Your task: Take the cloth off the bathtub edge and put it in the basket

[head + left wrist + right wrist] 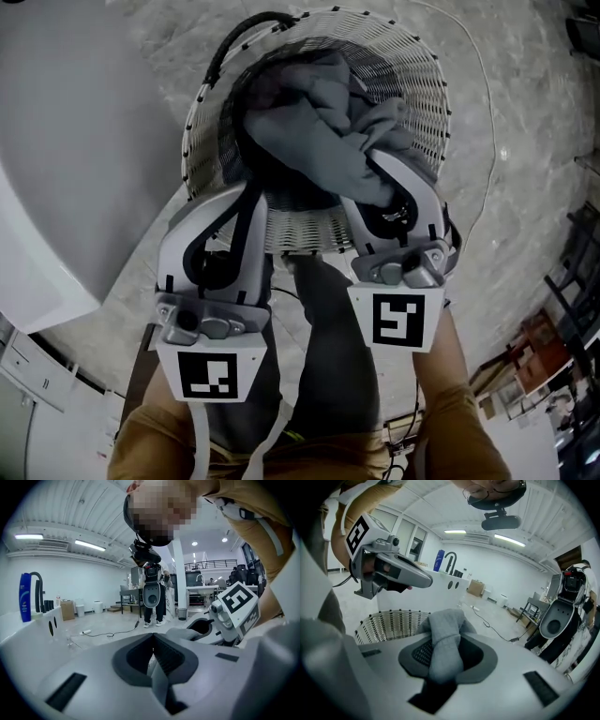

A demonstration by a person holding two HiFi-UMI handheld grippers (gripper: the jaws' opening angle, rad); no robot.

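A grey cloth (319, 122) lies bunched inside the white wicker basket (431, 84) on the marble floor. Both grippers reach down into the basket from its near side. My right gripper (380, 167) is shut on a thick fold of the cloth (445, 630), which bulges up between its pads, with the basket rim (389, 623) just beyond. My left gripper (251, 180) has its jaws closed on a thin strip of the same cloth (157, 677). The white bathtub (56, 141) stands left of the basket.
A blue bottle (439, 559) and a black faucet (450, 562) stand on the tub's edge. A thin cable (487, 122) runs over the floor right of the basket. White cabinets (37, 375) sit at lower left and a dark rack (572, 272) at right.
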